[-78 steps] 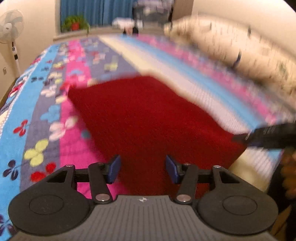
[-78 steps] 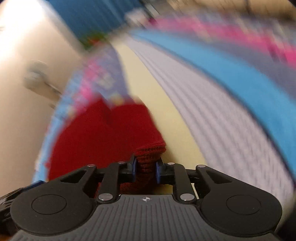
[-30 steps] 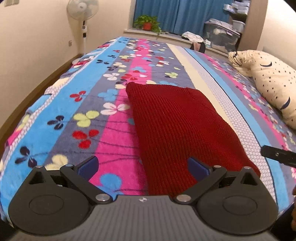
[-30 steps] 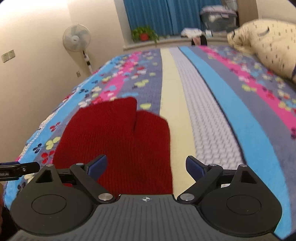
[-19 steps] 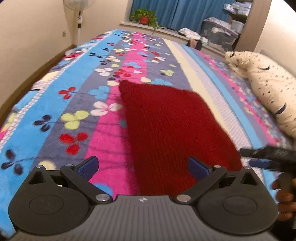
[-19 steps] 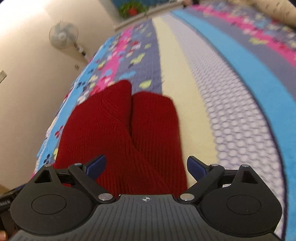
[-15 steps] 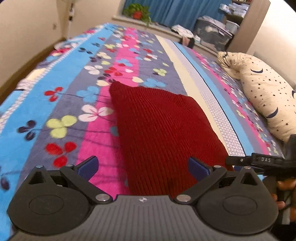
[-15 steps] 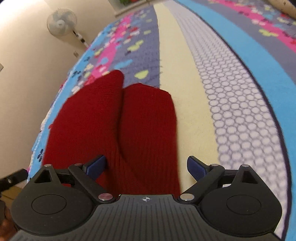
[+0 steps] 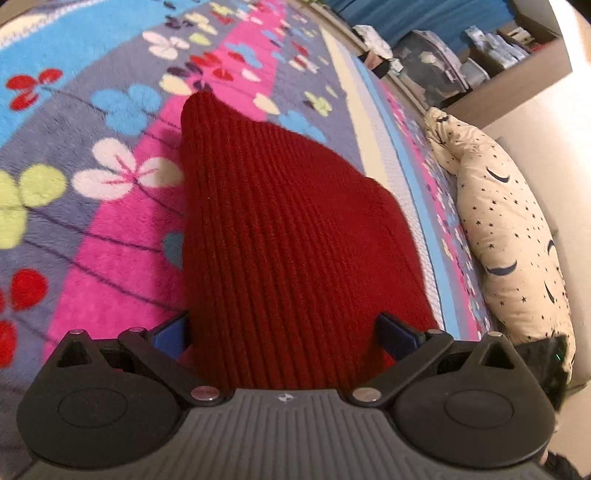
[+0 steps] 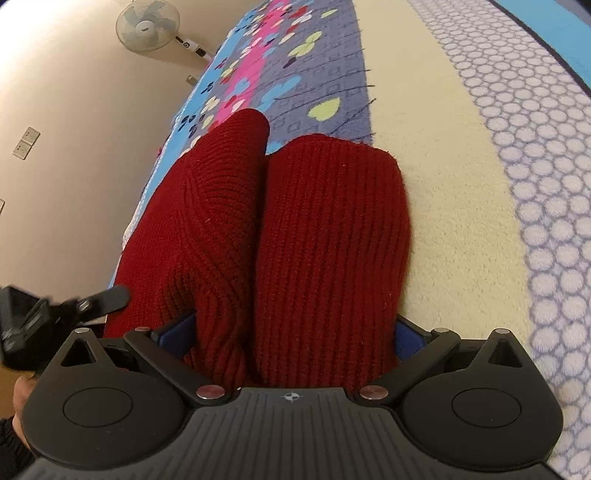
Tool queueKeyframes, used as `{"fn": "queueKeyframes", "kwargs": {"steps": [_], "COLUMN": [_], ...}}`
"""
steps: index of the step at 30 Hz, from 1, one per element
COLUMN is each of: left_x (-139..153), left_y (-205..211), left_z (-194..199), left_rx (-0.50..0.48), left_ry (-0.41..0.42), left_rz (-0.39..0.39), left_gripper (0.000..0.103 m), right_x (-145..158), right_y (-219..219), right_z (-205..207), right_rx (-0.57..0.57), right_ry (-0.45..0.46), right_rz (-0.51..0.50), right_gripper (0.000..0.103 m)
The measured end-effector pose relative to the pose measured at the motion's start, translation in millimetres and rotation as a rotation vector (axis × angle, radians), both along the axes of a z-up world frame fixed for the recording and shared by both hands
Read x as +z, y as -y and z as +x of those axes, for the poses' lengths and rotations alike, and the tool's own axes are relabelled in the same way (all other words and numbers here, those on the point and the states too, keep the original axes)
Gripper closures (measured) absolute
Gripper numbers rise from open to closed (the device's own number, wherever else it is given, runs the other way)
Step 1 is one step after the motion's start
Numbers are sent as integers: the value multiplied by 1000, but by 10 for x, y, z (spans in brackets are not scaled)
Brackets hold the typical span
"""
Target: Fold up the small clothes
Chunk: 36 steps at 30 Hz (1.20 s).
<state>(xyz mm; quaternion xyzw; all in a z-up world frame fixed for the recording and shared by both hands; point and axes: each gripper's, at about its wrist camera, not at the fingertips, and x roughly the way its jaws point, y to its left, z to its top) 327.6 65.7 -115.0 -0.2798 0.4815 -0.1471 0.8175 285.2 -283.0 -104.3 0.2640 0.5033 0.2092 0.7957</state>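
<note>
Broadly: bed blanket [image 9: 110, 236], bright floral stripes, fills both views; star-print pillow [image 9: 513, 236] lies well off at 3 o'clock in the left wrist view, a standing fan [image 10: 147, 22] at 11 o'clock in the right.

Red knit garment [image 9: 280, 229] lies flat on the blanket, already partly folded. Right wrist view shows two lobes side by side [image 10: 288, 236], a seam between them running 12 to 6 o'clock, the right lobe reaching onto the cream stripe.

Left gripper [image 9: 282, 334]: fingers spread wide, near hem of the knit lying between them, pads not pressing. Right gripper [image 10: 295, 332]: jaws have just been opening and now stand at their widest, both lobes between them, nothing pinched.

Judgement: each gripper is lined up on the near edge for the next fold, near end carried toward 12 o'clock.

To do it well:
- Lower until one finger slides under the hem, so all layers are caught, not the top ply only.
- Close both sides together, at matching points either side of the seam.
- Lift low and level; thick rib knit likely sags and drags.
- Lay the edge square on the far end, then release.

Risk: lobes splay apart if only one is gripped.
</note>
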Motion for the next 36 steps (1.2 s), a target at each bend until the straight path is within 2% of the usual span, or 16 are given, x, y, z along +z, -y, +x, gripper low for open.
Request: {"fn": "queueKeyframes", "kwargs": {"steps": [2,8,9,10,11,13,15,16,19,20,23,26,28,30,34,36], "left_x": [-16,285,388,539,673,897,872,790,651,720,946,807,529,550,784,885], "left_y": [8,159,188,223,235,208,127,81,51,33,-3,115,226,216,251,265], "left_z": [67,87,67,43,14,-41,25,103,197,139,-67,-127,-100,-111,-360,-534], "left_rx": [6,-65,-79,-94,-99,-95,-76,-59,43,64,46,-85,-153,-117,-94,-99], "left_ry": [5,158,207,283,341,471,491,458,345,367,417,336,235,201,249,274], "left_rz": [5,154,191,242,268,281,270,289,540,560,467,485,544,502,574,598], "left_gripper": [2,33,37,39,41,40,31,23,30,30,29,29,17,16,17,17], "right_x": [32,175,216,287,407,606,666,604,409,395,512,516,352,237,357,412], "right_y": [-17,-67,-75,-75,-48,-33,-127,-185,-272,-238,-91,-156,-336,-465,-455,-522], "right_z": [-23,-95,-107,-130,-156,-205,-175,-100,2,-2,-69,-106,-40,-103,-255,-348], "right_rx": [-12,-47,-50,-55,-70,-100,-88,-68,-77,-105,-149,-54,53,97,102,137], "right_ry": [35,147,172,221,289,436,510,471,358,339,346,326,214,181,161,184], "right_rz": [0,-25,-27,-13,42,114,22,-11,-135,-149,-26,25,-56,-191,-129,-169], "right_gripper": [9,34,42,65,71,72,67,64,65,65,63,56,57,56,86,88]}}
